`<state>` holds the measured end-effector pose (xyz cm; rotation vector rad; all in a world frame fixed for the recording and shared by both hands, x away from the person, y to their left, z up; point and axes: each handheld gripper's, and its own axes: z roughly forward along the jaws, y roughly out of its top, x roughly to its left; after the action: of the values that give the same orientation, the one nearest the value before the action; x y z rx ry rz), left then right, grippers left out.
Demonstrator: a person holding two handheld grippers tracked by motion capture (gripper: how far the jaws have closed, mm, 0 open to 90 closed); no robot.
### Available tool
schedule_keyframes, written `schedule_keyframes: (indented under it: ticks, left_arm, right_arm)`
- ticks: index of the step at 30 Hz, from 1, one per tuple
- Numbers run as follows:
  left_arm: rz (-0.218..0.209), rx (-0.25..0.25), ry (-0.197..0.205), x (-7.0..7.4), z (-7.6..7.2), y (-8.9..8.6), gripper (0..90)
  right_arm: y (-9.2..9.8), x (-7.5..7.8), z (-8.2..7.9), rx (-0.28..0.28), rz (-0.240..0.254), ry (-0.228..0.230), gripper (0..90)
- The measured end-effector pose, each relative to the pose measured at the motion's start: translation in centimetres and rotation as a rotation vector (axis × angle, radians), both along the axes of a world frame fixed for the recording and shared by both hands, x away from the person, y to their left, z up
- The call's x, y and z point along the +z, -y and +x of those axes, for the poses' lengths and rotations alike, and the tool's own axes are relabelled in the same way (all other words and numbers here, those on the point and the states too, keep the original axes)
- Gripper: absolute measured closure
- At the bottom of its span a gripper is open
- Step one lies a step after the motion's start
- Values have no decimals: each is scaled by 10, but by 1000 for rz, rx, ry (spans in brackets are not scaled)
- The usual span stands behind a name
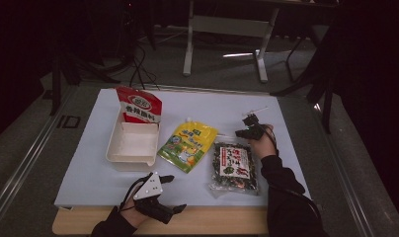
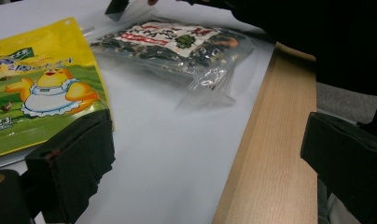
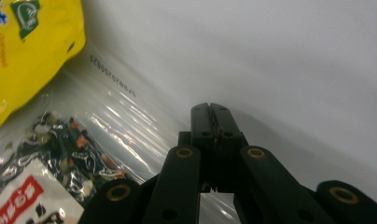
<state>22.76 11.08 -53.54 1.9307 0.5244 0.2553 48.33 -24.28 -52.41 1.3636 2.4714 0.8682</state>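
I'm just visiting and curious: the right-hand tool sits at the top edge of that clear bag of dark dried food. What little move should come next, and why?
Probably a gentle lift. The right tool has its jaws pressed together at the clear top edge of the dried-food bag, seemingly pinching the film. The white tray sits open to the left, a likely destination, though that is a guess.

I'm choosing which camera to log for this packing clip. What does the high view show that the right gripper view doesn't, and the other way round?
High view alone: the white tray with the red pouch leaning at its far end, and the left gripper, open near the table's front edge. Right gripper view alone: the right gripper with jaws pressed together at the clear end of the seaweed bag, plus the date code printed there. Both: that bag and the yellow pouch.
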Motion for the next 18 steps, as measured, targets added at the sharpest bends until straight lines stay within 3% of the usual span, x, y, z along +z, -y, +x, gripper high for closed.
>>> schedule_keyframes:
  ticks: [8, 11, 18]
  left_arm:
    - [-2, -2, 1, 1, 0, 2, 38]
    - [-2, -5, 2, 1, 0, 3, 38]
    - [-2, -7, 3, 1, 1, 3, 38]
  right_arm:
    - [19, 1, -26, -4, 27, 5, 895]
    - [20, 0, -33, 2, 13, -12, 896]
    - [25, 9, -35, -10, 19, 16, 861]
